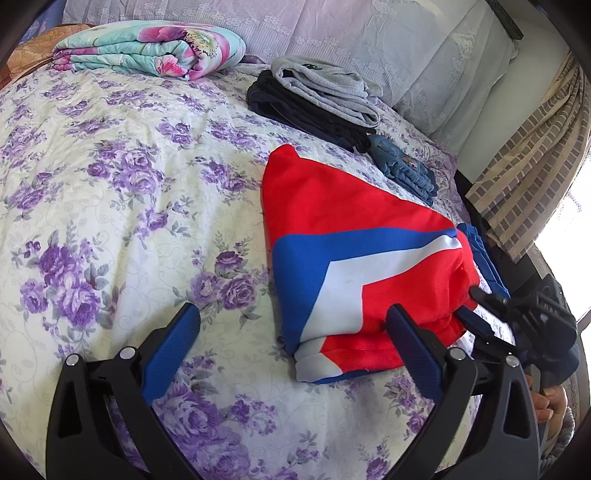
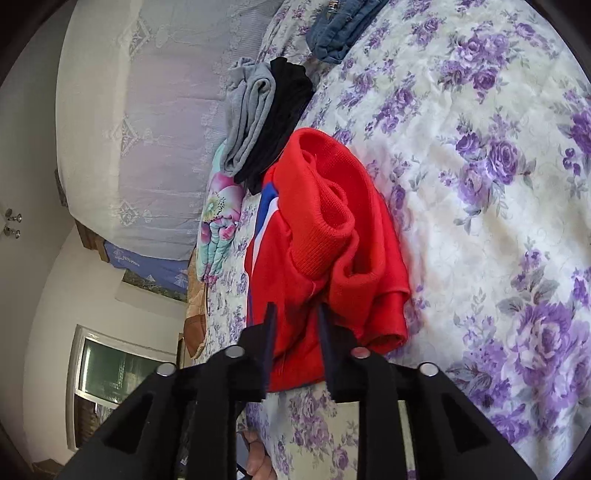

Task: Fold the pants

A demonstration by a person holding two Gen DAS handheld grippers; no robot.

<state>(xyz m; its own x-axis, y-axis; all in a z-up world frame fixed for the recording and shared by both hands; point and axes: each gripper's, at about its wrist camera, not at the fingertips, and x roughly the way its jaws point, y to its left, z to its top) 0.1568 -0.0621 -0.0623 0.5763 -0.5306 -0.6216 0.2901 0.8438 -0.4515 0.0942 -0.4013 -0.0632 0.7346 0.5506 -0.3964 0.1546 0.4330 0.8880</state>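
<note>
Red pants point(image 1: 354, 221): lying folded on the floral bedspread point(image 1: 110, 177), toward 4 o'clock in the left wrist view; blue and white chevron stripes running across the near half; bunching into ribbed red rolls at the end nearest the right gripper.
Left gripper point(image 1: 291, 332): hovering low over the bedspread at 6 o'clock, fingers spreading wide — nothing between them; blue pad of one finger point(image 1: 413, 347) overlapping the near edge of the pants, contact impossible to tell.
Right gripper point(image 2: 295, 317): reaching in from 4 o'clock in the left wrist view; fingers standing at a narrow gap with red fabric between them, not visibly pinching it.
Hand point(image 1: 550, 406): showing at 4 o'clock behind the right gripper, only partly in view.
Grey and black stack point(image 1: 314, 99): sitting folded at 1 o'clock beyond the pants, grey garment lying on top of the dark ones.
Denim item point(image 1: 406, 166): lying folded just beside the far corner of the pants, at 2 o'clock.
Floral quilt point(image 1: 155, 48): resting folded at 11 o'clock — pink and turquoise, well apart from the pants.
Lace cover point(image 1: 369, 33): stretching along the far side at 12 o'clock.
Checked curtain point(image 1: 528, 177): hanging at 3 o'clock.
</note>
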